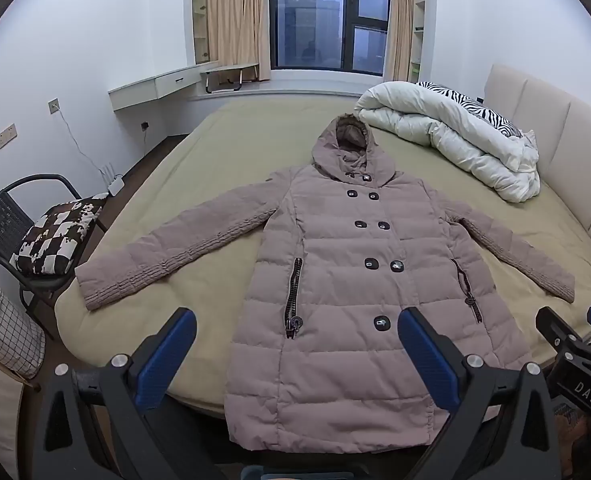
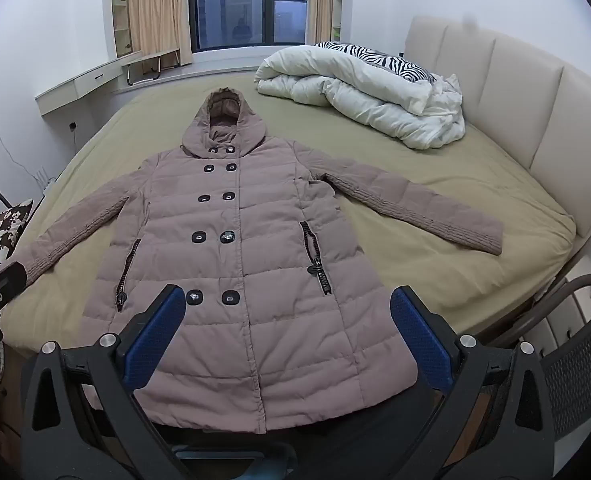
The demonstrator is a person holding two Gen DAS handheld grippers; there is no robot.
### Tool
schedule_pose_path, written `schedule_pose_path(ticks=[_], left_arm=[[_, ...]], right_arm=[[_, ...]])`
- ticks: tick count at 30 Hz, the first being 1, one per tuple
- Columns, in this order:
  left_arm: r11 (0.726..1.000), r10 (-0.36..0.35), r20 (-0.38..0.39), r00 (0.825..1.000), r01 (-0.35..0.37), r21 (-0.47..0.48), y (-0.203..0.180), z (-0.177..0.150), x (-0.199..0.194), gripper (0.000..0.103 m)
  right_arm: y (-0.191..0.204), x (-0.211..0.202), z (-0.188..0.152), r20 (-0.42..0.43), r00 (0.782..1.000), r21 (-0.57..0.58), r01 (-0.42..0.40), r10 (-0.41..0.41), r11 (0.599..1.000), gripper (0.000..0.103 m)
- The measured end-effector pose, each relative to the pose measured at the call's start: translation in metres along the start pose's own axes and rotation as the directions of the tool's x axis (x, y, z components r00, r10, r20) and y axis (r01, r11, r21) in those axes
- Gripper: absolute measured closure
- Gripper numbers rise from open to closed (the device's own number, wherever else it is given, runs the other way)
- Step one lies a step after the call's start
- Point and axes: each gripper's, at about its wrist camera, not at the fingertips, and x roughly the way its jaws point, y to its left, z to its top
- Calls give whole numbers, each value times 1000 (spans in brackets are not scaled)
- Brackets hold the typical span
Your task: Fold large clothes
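A coat [image 1: 335, 280] is spread flat on the bed [image 1: 223, 152], hem over the near edge, below the left gripper [image 1: 295, 344] and right gripper [image 2: 287, 320], both held wide apart, empty.

The coat's [image 1: 335, 300] hem hangs past the bed's [image 1: 215, 152] near edge behind the left gripper [image 1: 297, 344], while the right gripper [image 1: 575, 332] is cut off at the picture's right edge.
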Motion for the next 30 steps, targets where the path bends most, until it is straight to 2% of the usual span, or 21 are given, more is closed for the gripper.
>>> schedule_pose_path(ticks=[30], left_arm=[[1000,7,2,1000,-7,4,0,0,0,0]], right_arm=[[0,0,0,3,1000,-2,2,-2,1000,0]])
